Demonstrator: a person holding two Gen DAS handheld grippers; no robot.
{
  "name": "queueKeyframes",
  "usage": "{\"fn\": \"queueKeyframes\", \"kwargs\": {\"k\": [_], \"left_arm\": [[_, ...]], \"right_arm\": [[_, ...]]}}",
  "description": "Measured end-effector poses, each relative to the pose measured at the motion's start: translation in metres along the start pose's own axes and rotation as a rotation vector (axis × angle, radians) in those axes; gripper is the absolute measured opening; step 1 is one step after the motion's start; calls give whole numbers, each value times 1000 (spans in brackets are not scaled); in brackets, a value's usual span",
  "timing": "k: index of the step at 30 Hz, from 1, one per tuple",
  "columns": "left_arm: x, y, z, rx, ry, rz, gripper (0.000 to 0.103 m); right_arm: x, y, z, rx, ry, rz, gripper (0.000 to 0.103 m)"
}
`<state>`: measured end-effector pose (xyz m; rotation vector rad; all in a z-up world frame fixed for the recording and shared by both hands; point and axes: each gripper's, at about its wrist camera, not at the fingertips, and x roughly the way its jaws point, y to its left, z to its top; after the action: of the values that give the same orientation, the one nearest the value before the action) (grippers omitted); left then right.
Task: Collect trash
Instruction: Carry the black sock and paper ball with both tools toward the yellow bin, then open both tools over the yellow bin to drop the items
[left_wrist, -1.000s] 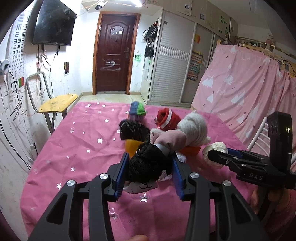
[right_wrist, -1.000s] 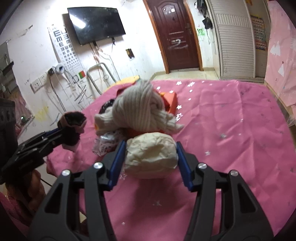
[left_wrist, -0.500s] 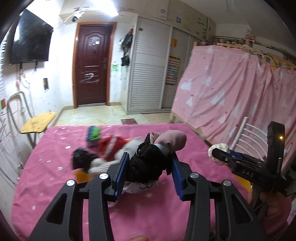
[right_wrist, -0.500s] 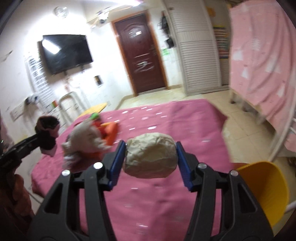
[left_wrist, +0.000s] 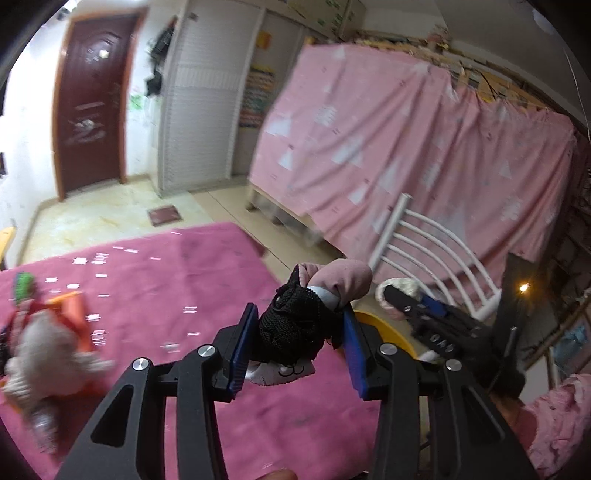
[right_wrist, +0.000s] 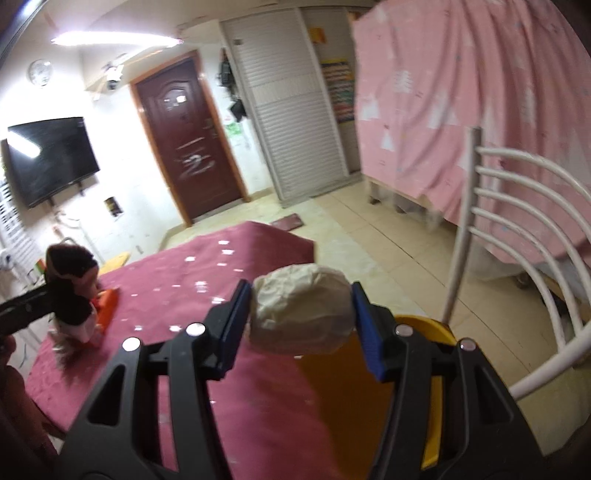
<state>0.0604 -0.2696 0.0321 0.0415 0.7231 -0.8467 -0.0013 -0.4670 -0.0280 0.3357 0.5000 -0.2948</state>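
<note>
My left gripper is shut on a bundle of black and pink socks, held in the air over the right edge of the pink-covered table. My right gripper is shut on a crumpled ball of whitish paper, held above the yellow bin that stands beside the table. The left wrist view shows the right gripper with the paper ball further right, past the bin's rim. The right wrist view shows the left gripper's sock bundle at the far left.
A pile of soft toys and clothes with an orange piece lies on the table's left side. A white metal chair stands right of the bin. A pink curtain, a brown door and a wall television lie beyond.
Both grippers have swung to the right, away from the pile on the table, each keeping its load. The yellow bin and white chair have come into view under the right gripper.
</note>
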Motion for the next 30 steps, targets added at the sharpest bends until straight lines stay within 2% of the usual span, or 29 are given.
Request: {"fn": "queueKeyframes", "kwargs": {"k": [4,8,14,15,16,19,21,26,30], "left_arm": [[52,-17,6,-10,119,-65,37],[97,-33,5,-17,212,-86,37],[127,-44,3,-41,264,-123,40],[133,-46,3,-57,276,-135,45],[137,-46,2,-65,283,-145,49],[142,-53,0,-65,288,-159,59],[142,-58,2,-58,283,-164,62],[124,-57,5,-56,260,-162,63],[97,-44,15,-69,214,-153,63]], "right_arm": [[12,-14,-4,38,34,-31,53],[22,-30,-9,60,58,-90,53],[27,-53,-16,104,73,-148,53],[28,-56,-17,113,77,-157,56],[28,-58,-17,121,79,-161,63],[27,-60,-19,128,79,-168,70],[27,-60,-19,128,79,-166,71],[27,-61,-18,136,77,-158,71],[23,-52,-14,148,62,-116,71]]}}
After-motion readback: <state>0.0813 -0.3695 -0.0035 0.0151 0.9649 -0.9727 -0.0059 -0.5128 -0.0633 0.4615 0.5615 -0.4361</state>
